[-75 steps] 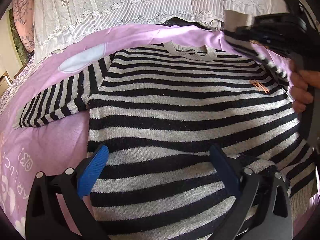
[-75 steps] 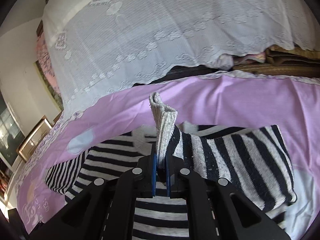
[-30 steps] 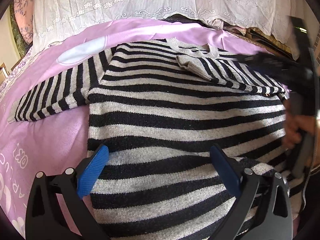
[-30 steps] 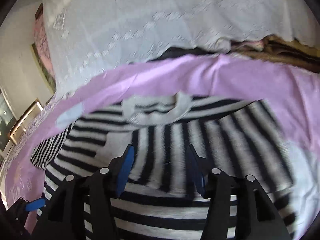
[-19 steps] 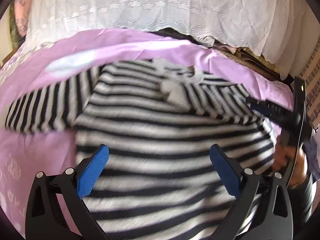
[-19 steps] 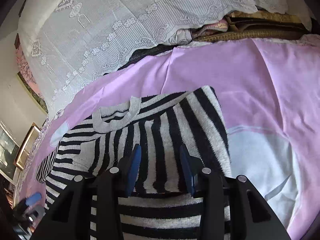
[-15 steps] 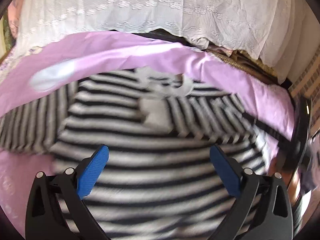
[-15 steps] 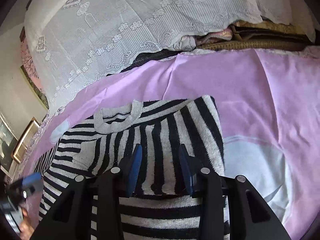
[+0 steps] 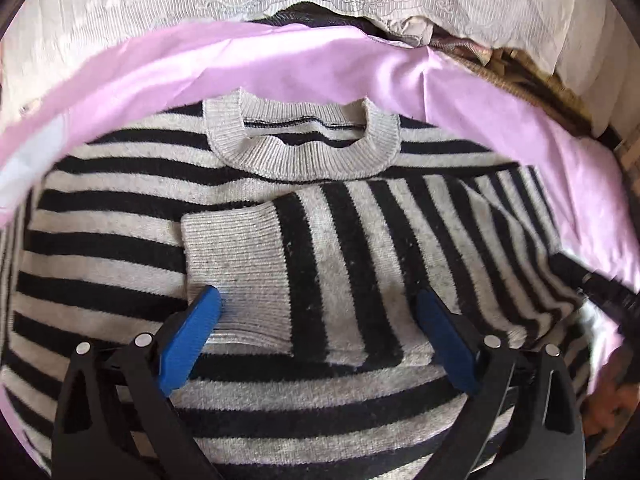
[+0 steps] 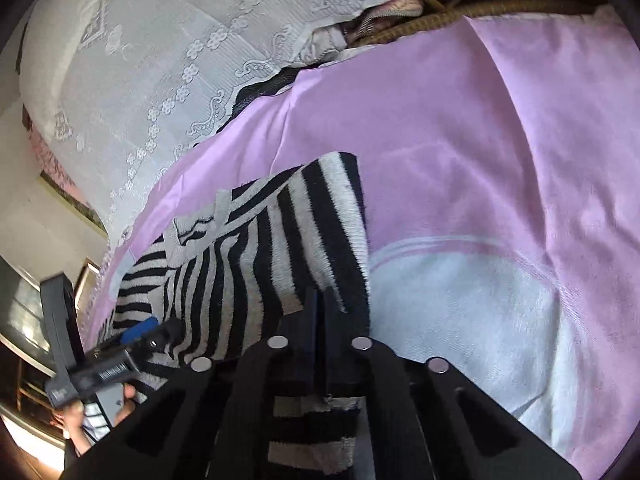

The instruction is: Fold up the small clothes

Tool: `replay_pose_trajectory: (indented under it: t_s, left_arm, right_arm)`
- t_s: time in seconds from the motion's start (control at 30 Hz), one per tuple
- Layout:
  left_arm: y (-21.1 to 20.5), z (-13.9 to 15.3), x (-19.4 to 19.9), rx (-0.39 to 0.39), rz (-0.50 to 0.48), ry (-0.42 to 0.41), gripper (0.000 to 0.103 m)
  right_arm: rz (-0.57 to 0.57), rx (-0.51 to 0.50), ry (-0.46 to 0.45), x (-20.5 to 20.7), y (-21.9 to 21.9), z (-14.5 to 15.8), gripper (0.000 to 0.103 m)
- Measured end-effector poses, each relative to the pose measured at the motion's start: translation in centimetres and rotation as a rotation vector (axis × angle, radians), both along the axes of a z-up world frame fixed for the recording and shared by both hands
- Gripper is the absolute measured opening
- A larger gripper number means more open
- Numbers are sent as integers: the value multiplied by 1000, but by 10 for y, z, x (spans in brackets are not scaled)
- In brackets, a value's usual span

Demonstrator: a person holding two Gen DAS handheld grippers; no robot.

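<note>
Folded sleeve point(image 9: 360, 264) now lies between left gripper point(image 9: 316, 332) fingers.

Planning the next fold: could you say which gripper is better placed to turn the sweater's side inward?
Right, probably: the right gripper looks shut on the sweater; the left gripper hangs open over the folded sleeve.

One striped sweater point(image 9: 320, 264), two grippers point(image 9: 316, 320), one sheet point(image 10: 460, 160)

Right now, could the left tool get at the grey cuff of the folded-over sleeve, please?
Probably yes. The left tool is open, and the cuff lies flat on top of the sweater, just ahead between the fingers, one blue pad at its near corner. Nothing covers it.
</note>
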State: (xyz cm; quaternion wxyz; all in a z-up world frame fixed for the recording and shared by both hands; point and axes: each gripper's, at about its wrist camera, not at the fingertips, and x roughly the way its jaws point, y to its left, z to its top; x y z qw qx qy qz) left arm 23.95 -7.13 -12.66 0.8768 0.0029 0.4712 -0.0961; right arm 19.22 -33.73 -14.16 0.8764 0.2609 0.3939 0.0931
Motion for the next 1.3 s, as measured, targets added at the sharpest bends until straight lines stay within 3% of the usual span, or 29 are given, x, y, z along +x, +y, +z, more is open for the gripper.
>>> replay_pose_trajectory:
  t_s: [0.1, 0.17, 0.3, 0.33, 0.4, 0.47, 0.53, 0.63, 0.7, 0.77, 0.87, 0.93, 1.0, 1.07, 1.1, 1.2, 1.3]
  left_arm:
    - [0, 19, -9, -10, 8, -39, 95]
    - [-8, 37, -13, -51, -47, -71, 95]
    - [-40, 43, -8, 109, -84, -140, 96]
    - [-43, 37, -1, 156, -75, -139, 97]
    - [-39, 22, 14, 177, -43, -97, 97]
    - [-23, -4, 32, 131, 6, -29, 99]
    - [-11, -7, 34, 49, 22, -53, 99]
    - [-16, -5, 30, 86, 26, -79, 99]
    - [-13, -1, 24, 69, 41, -101, 99]
    - [0, 4, 11, 14, 71, -129, 99]
    - [24, 2, -5, -96, 84, -99, 99]
    - [27, -2, -7, -131, 69, -58, 99]
    - [25, -1, -11, -118, 63, -56, 99]
    - [24, 1, -17, -105, 67, -62, 98]
    - [27, 6, -23, -117, 72, -69, 98]
    - [54, 27, -44, -180, 75, -105, 98]
    - [97, 50, -61, -161, 137, -174, 98]
  right_arm:
    - [-26, -62, -59, 1, 2, 20, 8]
    - [-18, -111, -94, 11, 7, 33, 8]
    - [-8, -97, -87, 45, 8, 35, 8]
    - [-5, -90, -70, 54, 7, 30, 8]
    - [-2, -78, -41, 65, 3, 17, 6]
    - [13, -39, -3, 74, -3, 0, 4]
    - [25, 38, 9, 77, -13, -6, 1]
    - [17, 83, -2, 71, -18, -9, 1]
    - [-4, 56, -26, 57, -16, -1, 8]
    - [-4, -4, -83, 36, -10, 14, 8]
    - [24, -84, -129, 7, 1, 25, 9]
    - [58, -142, -93, -5, 10, 16, 21]
    - [68, -156, -52, -12, 13, -1, 22]
    - [51, -103, -68, -20, 4, -3, 25]
    - [29, -75, -74, -25, -3, -3, 37]
    - [-110, -37, -171, -54, -25, 4, 45]
    - [-225, -37, -219, -69, -45, 9, 87]
